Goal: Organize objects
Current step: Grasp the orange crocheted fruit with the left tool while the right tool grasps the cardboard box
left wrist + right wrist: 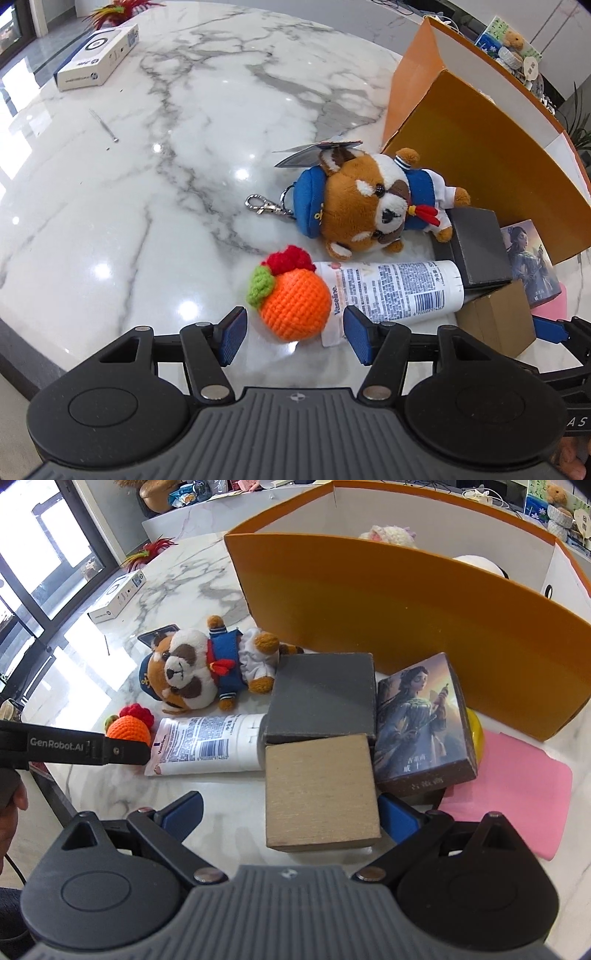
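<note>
My left gripper [295, 338] is open, tilted down over the marble table [166, 184]. A crocheted orange [293, 308] sits between its blue pads, with a gap on each side. Beside the orange lies a white Vaseline tube [391, 295], and behind it a plush red panda in a sailor suit [373, 206]. My right gripper [291, 816] is open and straddles a tan cardboard box [321, 794]. Its right pad is close to the box's side and its left pad stands well off. A dark grey box [321, 698] and a box printed with a painted woman [421, 723] lie next to the tan one.
A big orange storage box [406, 609] stands behind the pile and holds soft toys. A pink cloth [509, 790] lies at the right with something yellow [474, 731] behind the printed box. A white carton [96, 57] and a thin metal pin [103, 125] lie far left.
</note>
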Demonstrator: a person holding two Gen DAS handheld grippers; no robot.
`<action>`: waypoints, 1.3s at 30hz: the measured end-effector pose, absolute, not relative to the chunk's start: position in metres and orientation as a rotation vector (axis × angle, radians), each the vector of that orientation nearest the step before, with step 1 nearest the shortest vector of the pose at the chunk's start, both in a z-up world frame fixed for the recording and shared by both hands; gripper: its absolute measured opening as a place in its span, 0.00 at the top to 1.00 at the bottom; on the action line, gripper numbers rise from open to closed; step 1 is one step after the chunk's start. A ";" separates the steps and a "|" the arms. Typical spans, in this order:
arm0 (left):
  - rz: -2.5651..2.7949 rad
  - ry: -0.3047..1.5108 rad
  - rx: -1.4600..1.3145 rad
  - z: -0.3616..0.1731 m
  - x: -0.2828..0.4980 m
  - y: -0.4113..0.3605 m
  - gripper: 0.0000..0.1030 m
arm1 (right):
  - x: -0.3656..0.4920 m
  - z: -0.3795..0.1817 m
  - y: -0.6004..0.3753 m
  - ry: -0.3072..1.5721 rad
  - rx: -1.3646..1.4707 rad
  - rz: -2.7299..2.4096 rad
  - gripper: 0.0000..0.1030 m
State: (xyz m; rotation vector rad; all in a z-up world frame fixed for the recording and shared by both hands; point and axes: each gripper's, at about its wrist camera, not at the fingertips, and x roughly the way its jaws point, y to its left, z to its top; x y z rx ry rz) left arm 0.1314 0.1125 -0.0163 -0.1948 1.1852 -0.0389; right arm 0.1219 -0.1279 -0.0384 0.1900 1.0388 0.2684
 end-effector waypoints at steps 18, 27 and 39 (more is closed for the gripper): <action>-0.048 1.164 -0.153 -0.018 0.133 0.108 0.56 | 0.123 -0.044 -0.133 1.032 0.211 0.232 0.19; -0.008 1.134 -0.157 -0.019 0.139 0.109 0.43 | 0.124 -0.046 -0.131 1.025 0.223 0.226 0.19; 0.008 1.094 -0.142 -0.019 0.142 0.106 0.44 | 0.126 -0.047 -0.133 1.022 0.256 0.214 0.19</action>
